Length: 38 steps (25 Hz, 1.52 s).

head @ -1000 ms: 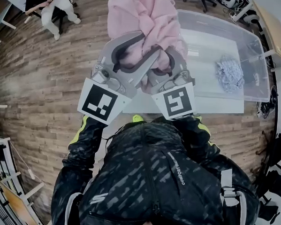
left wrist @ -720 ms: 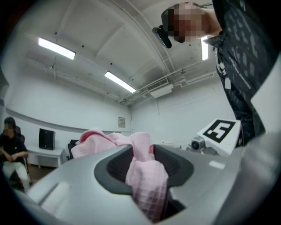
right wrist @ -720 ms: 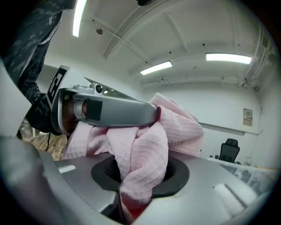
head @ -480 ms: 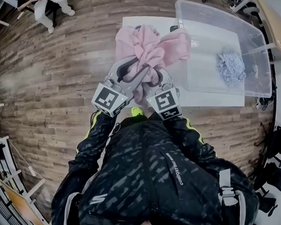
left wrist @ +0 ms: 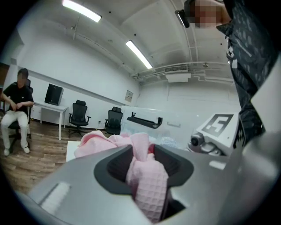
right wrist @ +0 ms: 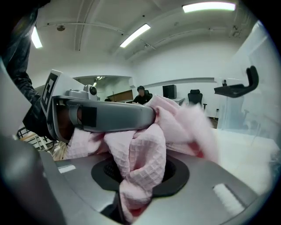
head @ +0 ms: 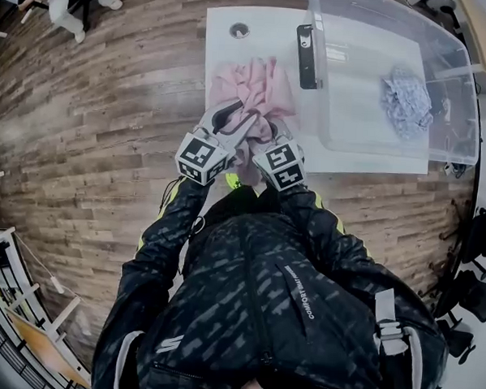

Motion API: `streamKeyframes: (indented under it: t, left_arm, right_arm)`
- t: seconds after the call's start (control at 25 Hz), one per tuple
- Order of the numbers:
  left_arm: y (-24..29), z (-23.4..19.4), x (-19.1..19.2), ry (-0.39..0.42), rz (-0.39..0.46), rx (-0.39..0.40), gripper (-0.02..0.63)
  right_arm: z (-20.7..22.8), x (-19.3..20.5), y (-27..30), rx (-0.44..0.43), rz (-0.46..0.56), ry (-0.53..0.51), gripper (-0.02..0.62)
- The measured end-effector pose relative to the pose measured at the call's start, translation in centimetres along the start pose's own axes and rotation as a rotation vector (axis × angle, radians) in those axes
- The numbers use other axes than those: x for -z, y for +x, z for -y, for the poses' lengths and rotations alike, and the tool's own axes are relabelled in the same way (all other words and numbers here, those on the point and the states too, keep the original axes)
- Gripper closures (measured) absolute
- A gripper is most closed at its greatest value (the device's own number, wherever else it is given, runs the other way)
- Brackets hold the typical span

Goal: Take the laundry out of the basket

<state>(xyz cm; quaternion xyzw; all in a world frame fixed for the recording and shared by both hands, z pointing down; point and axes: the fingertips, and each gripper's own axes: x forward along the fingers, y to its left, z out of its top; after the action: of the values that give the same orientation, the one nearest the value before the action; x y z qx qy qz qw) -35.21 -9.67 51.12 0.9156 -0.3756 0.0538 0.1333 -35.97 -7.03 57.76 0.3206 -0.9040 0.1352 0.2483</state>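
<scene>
Pink waffle-weave cloth (head: 253, 86) is bunched over the white table (head: 222, 50), just beside the clear plastic basket (head: 352, 122). A crumpled patterned cloth (head: 406, 96) is seen inside the basket. The soft pink folds are pinched by the left gripper (left wrist: 147, 176) and the right gripper (right wrist: 140, 180), held side by side.

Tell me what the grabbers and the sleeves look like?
The left gripper and right gripper are smooth grey, with dark pads and a white cube bearing black square markers. The sleeves are black, grey-streaked, with a yellow-green stripe.
</scene>
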Motion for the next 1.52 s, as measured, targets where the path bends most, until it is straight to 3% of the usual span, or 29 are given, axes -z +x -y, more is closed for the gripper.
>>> streamKeyframes:
  t: [0.2,0.36,0.52,0.72,0.84,0.92,1.0,1.08,1.16,1.24,1.36,1.52]
  left_arm:
    - [0.4,-1.1,2.9,-0.037,-0.018,-0.007,0.449]
    - [-0.3,-1.4,4.3,-0.017,-0.063,-0.035,0.385]
    - [-2.5,-0.7,4.0,-0.008,-0.082,-0.018,0.384]
    - [-4.8,-0.9,3.5,-0.017,-0.066,-0.053,0.393]
    - [-5.8,-0.7,2.3,-0.040,-0.050,-0.059,0.334]
    - [-6.2,-0.5,1.7,-0.035,-0.052,-0.065,0.330]
    - [-6.6,-0.6,2.6,0.035,-0.149,-0.109,0.331]
    - [-6.6,-0.3,5.2,0.115,-0.319,-0.119,0.331]
    - [-6.6,0.2,6.3,0.127,-0.375,-0.115,0.319]
    - [-7.3,0.0,5.1,0.097,-0.309,-0.154,0.280]
    - [-7.7,-0.1,3.5,0.017,-0.201,-0.169,0.281]
    - [-7.6,0.3,3.4,0.021,-0.174,-0.138,0.318]
  right_arm:
    - [0.4,2.6,1.7,0.001,-0.043,0.020,0.457]
    - [1.1,4.0,1.9,0.007,-0.069,0.056,0.449]
    - [1.2,4.9,1.7,0.000,-0.106,0.056,0.439]
    - [1.6,5.3,1.4,0.011,-0.121,0.068,0.419]
    - [1.8,5.7,1.0,0.024,-0.153,0.061,0.396]
    - [2.2,5.8,0.5,0.044,-0.174,0.053,0.373]
    - [2.5,5.9,-0.1,0.066,-0.193,0.049,0.353]
    - [2.7,6.6,-0.6,0.079,-0.220,0.057,0.322]
    - [2.7,7.3,-0.9,0.083,-0.253,0.072,0.304]
    - [2.4,7.4,-1.2,0.080,-0.264,0.071,0.279]
    - [2.3,6.9,-2.2,0.082,-0.254,0.049,0.275]
    - [1.5,6.2,-3.8,0.081,-0.239,0.036,0.264]
